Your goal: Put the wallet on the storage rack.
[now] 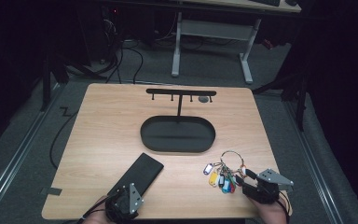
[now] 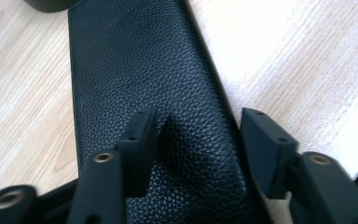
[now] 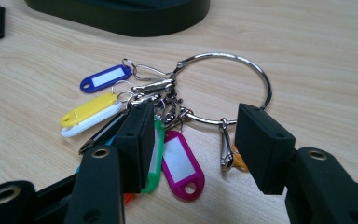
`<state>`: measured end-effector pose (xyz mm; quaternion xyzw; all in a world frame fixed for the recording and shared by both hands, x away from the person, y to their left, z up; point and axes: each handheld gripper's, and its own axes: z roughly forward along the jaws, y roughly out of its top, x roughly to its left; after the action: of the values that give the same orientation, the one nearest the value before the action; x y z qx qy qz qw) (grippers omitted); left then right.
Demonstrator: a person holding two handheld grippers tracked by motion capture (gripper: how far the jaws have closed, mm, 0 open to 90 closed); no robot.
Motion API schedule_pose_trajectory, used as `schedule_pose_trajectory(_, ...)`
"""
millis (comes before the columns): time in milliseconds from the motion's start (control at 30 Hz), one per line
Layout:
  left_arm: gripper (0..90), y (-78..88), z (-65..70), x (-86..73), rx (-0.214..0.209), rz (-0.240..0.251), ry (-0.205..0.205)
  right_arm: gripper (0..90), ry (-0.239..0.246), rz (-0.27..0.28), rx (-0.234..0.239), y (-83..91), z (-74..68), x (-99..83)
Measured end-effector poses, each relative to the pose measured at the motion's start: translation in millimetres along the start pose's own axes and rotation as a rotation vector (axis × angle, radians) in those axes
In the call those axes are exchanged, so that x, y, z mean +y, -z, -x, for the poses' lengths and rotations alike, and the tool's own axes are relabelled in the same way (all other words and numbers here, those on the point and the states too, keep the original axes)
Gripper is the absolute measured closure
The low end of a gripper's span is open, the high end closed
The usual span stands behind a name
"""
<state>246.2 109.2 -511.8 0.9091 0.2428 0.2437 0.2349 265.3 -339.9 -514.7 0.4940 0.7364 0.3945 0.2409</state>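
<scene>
A metal key ring point(image 1: 232, 158) point(image 3: 223, 86) with several coloured plastic tags point(image 1: 220, 178) point(image 3: 107, 105) lies on the wooden table point(image 1: 102, 135) at the front right. My right gripper point(image 1: 248, 181) point(image 3: 193, 140) stands open just above it, its jaws on either side of the tags and clips. A black leather case point(image 1: 137, 173) point(image 2: 140, 65) lies flat at the front left. My left gripper point(image 1: 123, 198) point(image 2: 196, 140) is open over the case's near end, one jaw on the leather, the other at its edge.
A black oval tray point(image 1: 177, 134) with an upright post and a hook bar point(image 1: 181, 92) stands mid-table; a small grey object point(image 1: 203, 99) hangs from the bar. Beyond the table are a white desk frame point(image 1: 212, 32) and cables on the floor.
</scene>
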Motion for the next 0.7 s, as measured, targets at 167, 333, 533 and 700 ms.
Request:
schedule_pose_trajectory(167, 63.0, -0.2, -6.6, -4.2, 0.001, 0.047, 0.025, 48.1, -0.011, -0.016, 0.002, -5.2, 1.6, -0.6)
schedule_pose_trajectory(333, 67.5, -1.1, -8.9, -6.8, 0.022, 0.068, 0.028, 47.9, -0.013, -0.01, -0.003, -3.6, 1.4, -0.1)
schedule_pose_trajectory(533, 73.5, 2.7, -7.2, -7.7, 0.051, 0.085, 0.019, 47.6, -0.014, -0.007, 0.003, -0.5, 1.9, -0.7)
schedule_pose_trajectory(700, 76.6, 8.6, -17.0, -9.5, 0.039, 0.145, 0.079, 47.4, -0.014, -0.012, 0.006, -1.4, 2.0, -0.7)
